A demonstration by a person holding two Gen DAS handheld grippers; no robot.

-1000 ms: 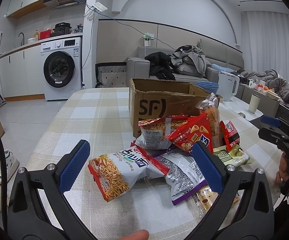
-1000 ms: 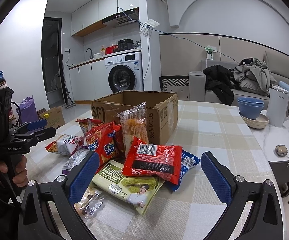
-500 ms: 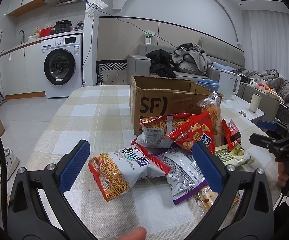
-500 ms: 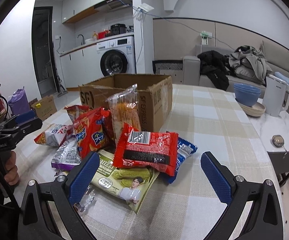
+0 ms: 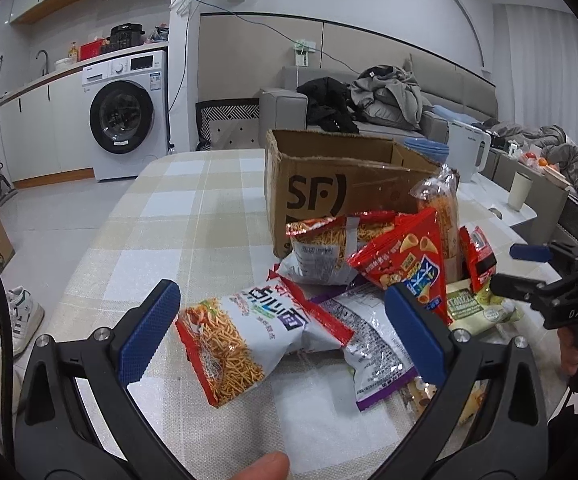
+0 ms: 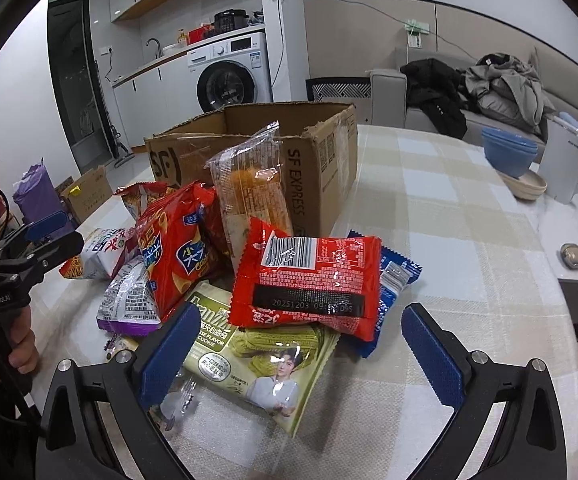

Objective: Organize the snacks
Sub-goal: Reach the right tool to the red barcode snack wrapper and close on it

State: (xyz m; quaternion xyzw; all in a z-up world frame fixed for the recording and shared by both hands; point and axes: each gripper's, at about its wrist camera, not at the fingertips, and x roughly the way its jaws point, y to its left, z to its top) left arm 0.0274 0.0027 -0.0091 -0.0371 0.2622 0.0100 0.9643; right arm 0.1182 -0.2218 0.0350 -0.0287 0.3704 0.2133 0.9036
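Observation:
A heap of snack packets lies on the checked tablecloth in front of an open cardboard box (image 5: 337,188) (image 6: 289,152). My left gripper (image 5: 283,328) is open, its blue pads either side of a white noodle-snack bag (image 5: 249,332), not touching it. My right gripper (image 6: 301,352) is open above a green cookie pack (image 6: 265,368), just short of a red packet (image 6: 309,280) lying barcode up. A red chips bag (image 6: 177,256) (image 5: 405,260) and a clear bread packet (image 6: 253,184) lean against the box. A purple-edged silver bag (image 5: 377,352) lies flat.
Blue bowls (image 6: 509,156), a white kettle (image 6: 569,168) and a small round object (image 6: 571,256) sit at the table's right side. A washing machine (image 5: 125,120) and sofa with clothes (image 5: 377,100) stand behind. The right gripper (image 5: 537,280) shows at the left view's edge.
Both grippers have moved closer to the snack heap and lower. The right one now hovers over the green cookie pack and red packet. Jaws stay open; no packet has moved.

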